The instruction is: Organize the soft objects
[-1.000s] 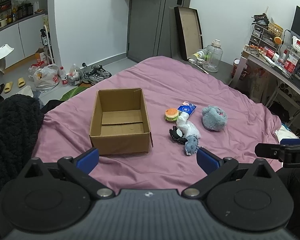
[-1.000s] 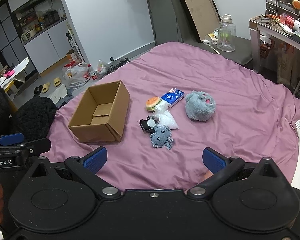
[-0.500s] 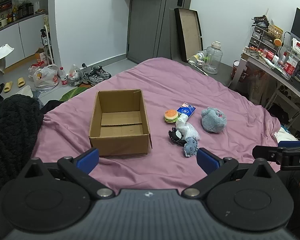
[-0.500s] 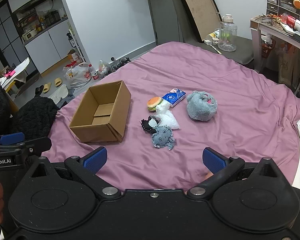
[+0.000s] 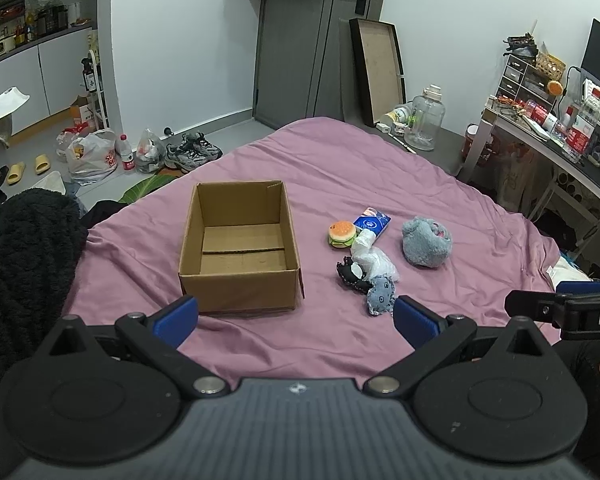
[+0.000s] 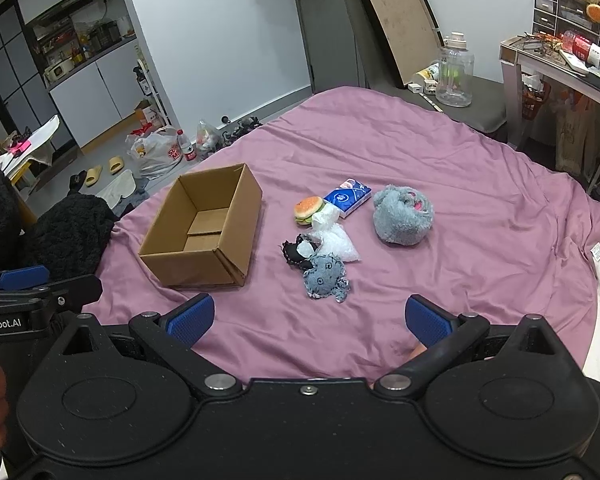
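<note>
Soft toys lie in a loose cluster on the purple bed (image 5: 340,160), just right of an empty cardboard box (image 5: 240,276): a burger toy (image 5: 342,233), a blue tissue pack (image 5: 372,222), a crumpled clear bag (image 5: 374,258), a black plush (image 5: 352,274), a blue-grey patterned plush (image 5: 380,290) and, a little apart, a fluffy grey plush (image 5: 426,242). Nothing is in the box yet.

The left gripper (image 5: 296,318) and the right gripper (image 6: 308,318) both hang over the near edge of the bed with their fingers spread wide and nothing between them.

The trouble I see is the crowding. The black plush, the patterned plush and the bag touch or overlap, so a grab at one could well snag its neighbour or drag the bag along. The bag looks slippery and could slide out of a pinch. The box looks light and sits on a soft sheet, so a bump from the left fingers may shove or tip it. The two grippers are near each other, and reaching for the same pile could make them collide.
</note>
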`<state>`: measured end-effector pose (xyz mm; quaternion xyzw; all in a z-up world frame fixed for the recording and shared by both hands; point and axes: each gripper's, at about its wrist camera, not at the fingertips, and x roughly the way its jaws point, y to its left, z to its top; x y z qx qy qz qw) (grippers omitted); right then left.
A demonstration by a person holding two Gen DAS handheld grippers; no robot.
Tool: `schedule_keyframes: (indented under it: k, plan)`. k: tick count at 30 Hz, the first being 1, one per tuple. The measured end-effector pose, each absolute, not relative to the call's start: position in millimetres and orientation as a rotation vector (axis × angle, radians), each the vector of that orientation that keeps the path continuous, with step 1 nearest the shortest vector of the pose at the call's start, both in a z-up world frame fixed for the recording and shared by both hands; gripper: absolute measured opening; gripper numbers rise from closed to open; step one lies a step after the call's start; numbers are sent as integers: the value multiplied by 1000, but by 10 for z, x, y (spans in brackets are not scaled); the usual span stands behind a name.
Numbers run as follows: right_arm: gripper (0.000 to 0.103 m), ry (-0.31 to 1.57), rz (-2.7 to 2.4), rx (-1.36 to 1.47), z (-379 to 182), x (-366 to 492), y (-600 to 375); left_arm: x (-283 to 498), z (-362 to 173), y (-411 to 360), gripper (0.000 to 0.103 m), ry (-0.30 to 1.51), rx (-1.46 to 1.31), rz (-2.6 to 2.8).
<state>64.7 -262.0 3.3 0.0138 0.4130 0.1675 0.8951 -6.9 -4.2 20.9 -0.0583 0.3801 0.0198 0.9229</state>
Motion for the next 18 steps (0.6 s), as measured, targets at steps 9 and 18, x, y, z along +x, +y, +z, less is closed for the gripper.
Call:
schedule_keyframes:
  k: [9, 18]
  plan:
    - [103, 857, 348, 29, 25, 642, -2620, -75, 199, -41, 103, 780, -121, 40]
    - [103, 872, 354, 32, -27, 721, -2639, -4, 172, -69, 103, 787, -126, 35]
